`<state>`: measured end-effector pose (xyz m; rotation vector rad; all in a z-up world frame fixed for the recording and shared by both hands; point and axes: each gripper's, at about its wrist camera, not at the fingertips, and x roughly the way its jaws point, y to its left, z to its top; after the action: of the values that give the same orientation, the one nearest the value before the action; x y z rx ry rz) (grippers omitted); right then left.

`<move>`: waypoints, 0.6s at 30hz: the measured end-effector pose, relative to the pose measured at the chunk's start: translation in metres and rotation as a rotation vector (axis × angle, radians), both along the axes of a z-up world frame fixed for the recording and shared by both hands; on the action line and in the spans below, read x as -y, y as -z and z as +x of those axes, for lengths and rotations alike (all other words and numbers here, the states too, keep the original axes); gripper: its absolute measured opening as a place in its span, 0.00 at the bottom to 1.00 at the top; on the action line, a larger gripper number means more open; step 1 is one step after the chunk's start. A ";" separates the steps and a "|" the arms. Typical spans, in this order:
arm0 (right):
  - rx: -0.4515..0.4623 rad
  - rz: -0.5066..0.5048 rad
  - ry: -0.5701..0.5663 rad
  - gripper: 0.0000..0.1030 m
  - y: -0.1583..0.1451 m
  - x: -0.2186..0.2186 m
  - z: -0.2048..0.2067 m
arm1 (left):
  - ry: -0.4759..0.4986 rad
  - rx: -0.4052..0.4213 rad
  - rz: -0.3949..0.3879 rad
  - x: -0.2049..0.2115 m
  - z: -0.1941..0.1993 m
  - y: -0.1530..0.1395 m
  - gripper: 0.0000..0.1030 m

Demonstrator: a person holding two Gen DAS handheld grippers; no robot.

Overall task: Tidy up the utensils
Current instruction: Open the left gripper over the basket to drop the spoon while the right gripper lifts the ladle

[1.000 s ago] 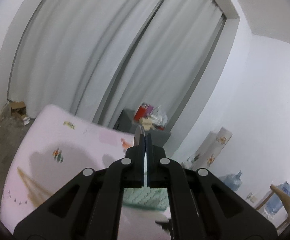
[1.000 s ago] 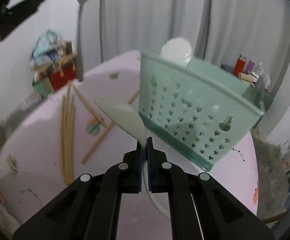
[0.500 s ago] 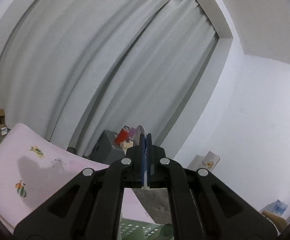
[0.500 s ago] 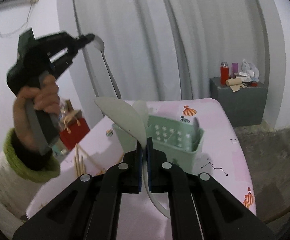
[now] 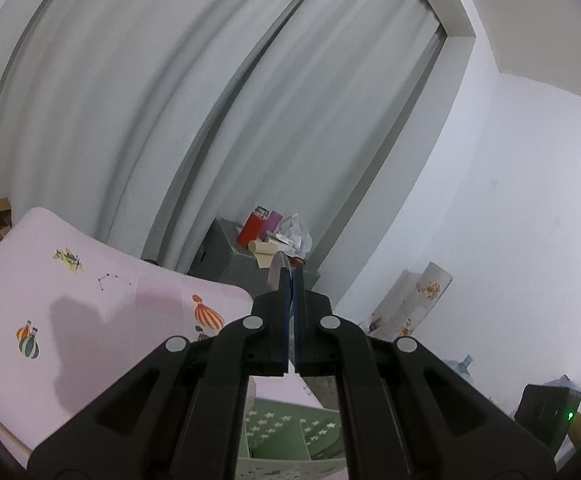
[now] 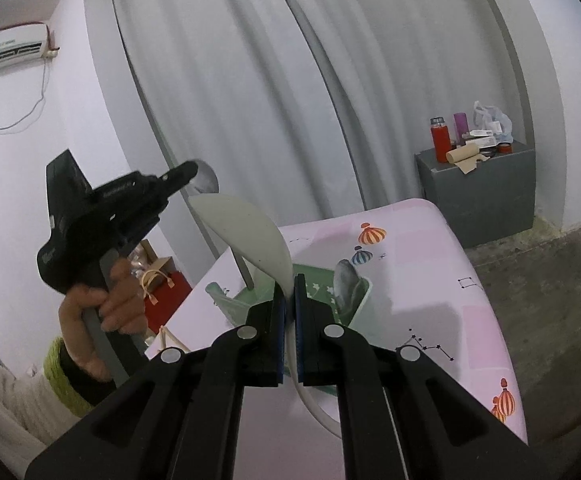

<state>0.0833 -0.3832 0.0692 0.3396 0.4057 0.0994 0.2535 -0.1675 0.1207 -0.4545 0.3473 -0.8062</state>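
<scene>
Two tools are up above the pink desk (image 6: 430, 320), each clamped on a utensil. The right tool (image 6: 289, 292) has its jaws closed tight on the handle of a white rice paddle (image 6: 250, 236), whose broad blade stands up and leans left above the pads while the curved handle end hangs below them. The left tool (image 6: 188, 170), held in a hand (image 6: 102, 304) with a green cuff, is pinched shut on a metal spoon (image 6: 206, 178): bowl at the jaw tips, handle (image 6: 244, 270) slanting down toward the green basket (image 6: 364, 292). In the left wrist view that tool (image 5: 290, 280) shows the spoon bowl (image 5: 277, 270) edge-on between its pads. The star-patterned basket stands toward the desk's far left edge, with one grey utensil (image 6: 346, 280) already upright in its right end.
</scene>
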 end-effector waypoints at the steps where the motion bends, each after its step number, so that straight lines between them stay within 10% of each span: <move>1: -0.001 0.004 0.000 0.04 0.000 0.001 0.000 | 0.002 -0.005 0.000 -0.001 -0.001 0.003 0.00; 12: 0.019 0.027 0.005 0.04 -0.011 0.006 -0.004 | 0.001 -0.051 0.067 -0.008 -0.017 0.040 0.02; 18: 0.060 0.055 -0.013 0.04 -0.025 0.009 -0.002 | -0.015 -0.058 0.085 -0.019 -0.027 0.043 0.29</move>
<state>0.0816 -0.3918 0.0945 0.3876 0.3458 0.1336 0.2266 -0.1489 0.0773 -0.4012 0.4297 -0.7615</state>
